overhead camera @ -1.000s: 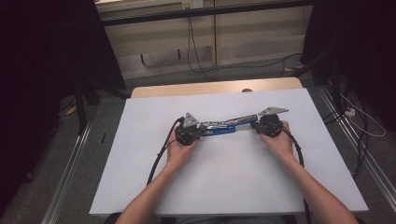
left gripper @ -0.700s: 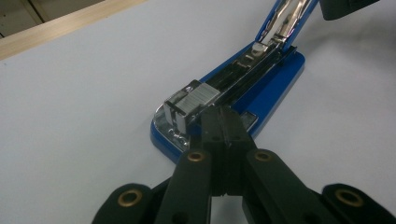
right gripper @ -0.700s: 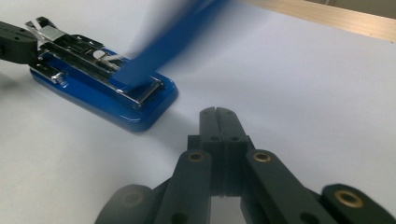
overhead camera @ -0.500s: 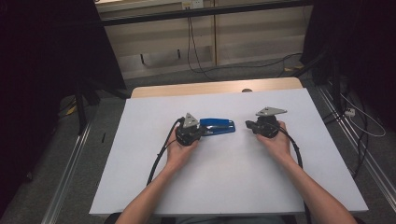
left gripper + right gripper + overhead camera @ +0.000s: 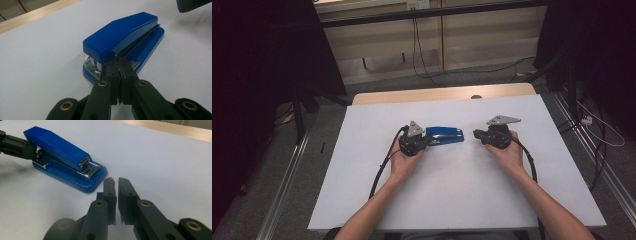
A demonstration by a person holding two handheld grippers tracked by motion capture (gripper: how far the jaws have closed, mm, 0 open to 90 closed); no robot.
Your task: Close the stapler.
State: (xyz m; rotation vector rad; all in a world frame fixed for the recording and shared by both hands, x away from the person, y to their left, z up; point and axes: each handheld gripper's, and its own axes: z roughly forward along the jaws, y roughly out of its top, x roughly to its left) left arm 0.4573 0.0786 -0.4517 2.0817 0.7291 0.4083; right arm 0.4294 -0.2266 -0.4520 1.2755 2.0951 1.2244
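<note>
Now that the right tongs (image 5: 114,180) have backed off the blue stapler (image 5: 444,135) — jaws barely parting, empty — left tongs (image 5: 121,65) sit shut at its rear end on the desk (image 5: 452,200).

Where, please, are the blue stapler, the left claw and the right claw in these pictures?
blue stapler (image 5: 446,134): high view, on its top cover.
left claw (image 5: 120,65): left gripper view, at the closed tips against the stapler's end.
right claw (image 5: 115,181): right gripper view, between the tips, short of the stapler.

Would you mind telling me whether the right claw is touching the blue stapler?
Apart. In the right gripper view, bare white table shows between the right claw and the blue stapler; the high view shows the same gap.
</note>
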